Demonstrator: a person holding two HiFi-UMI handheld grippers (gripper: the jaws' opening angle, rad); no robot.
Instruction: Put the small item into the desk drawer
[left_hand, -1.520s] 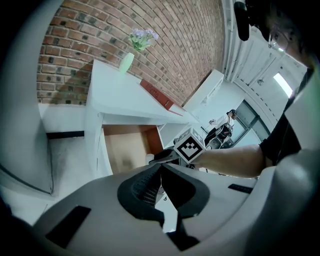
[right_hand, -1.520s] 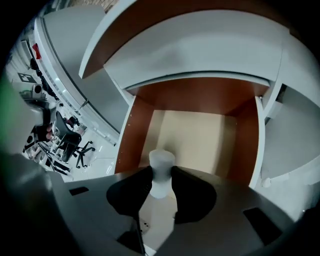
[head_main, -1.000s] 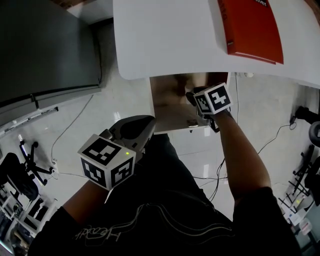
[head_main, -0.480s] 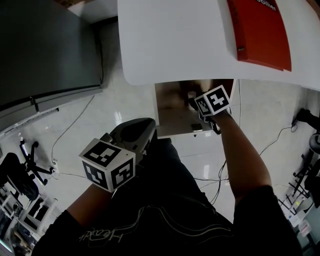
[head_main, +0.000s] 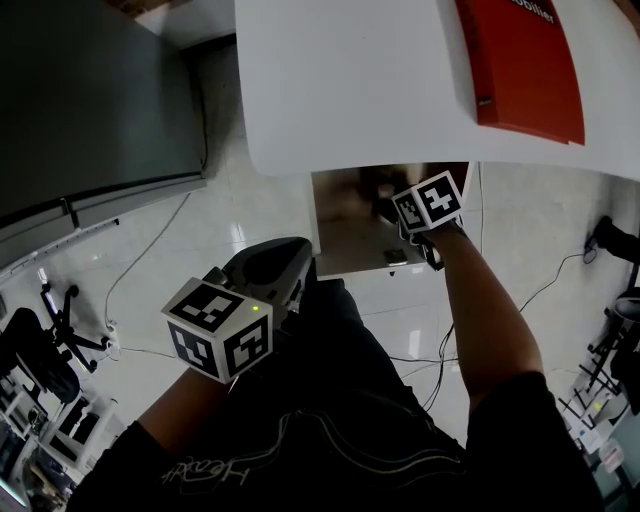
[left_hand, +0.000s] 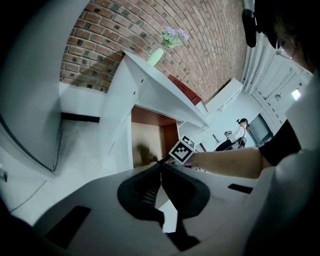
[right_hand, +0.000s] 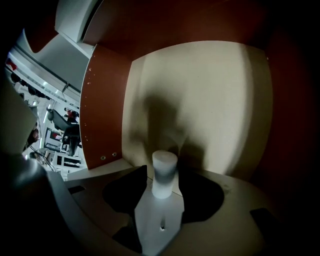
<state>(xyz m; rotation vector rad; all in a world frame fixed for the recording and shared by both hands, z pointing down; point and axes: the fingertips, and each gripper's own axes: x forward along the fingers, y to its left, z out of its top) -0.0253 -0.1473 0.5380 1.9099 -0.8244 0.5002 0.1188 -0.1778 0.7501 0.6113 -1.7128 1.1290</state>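
Observation:
The small item (right_hand: 163, 172), a short white cylinder, stands upright on the pale floor of the open desk drawer (right_hand: 200, 95). My right gripper (right_hand: 163, 187) reaches into that drawer (head_main: 345, 240); its jaws are opening and stand a little off the cylinder on both sides. In the head view the right gripper (head_main: 392, 212) is mostly hidden under its marker cube, and the item is hidden. My left gripper (head_main: 292, 262) hangs low by the person's lap, left of the drawer, shut with nothing in it; its tips (left_hand: 161, 165) meet.
The white desk top (head_main: 350, 80) overhangs the drawer, with a red book (head_main: 520, 60) at its far right. A green vase with flowers (left_hand: 167, 42) stands on the desk. Red-brown drawer walls (right_hand: 107, 100) close in the sides. Cables lie on the floor (head_main: 150, 250).
The right gripper has stayed inside the drawer, shifting only slightly. The left gripper has barely moved. The head view has drifted a little.

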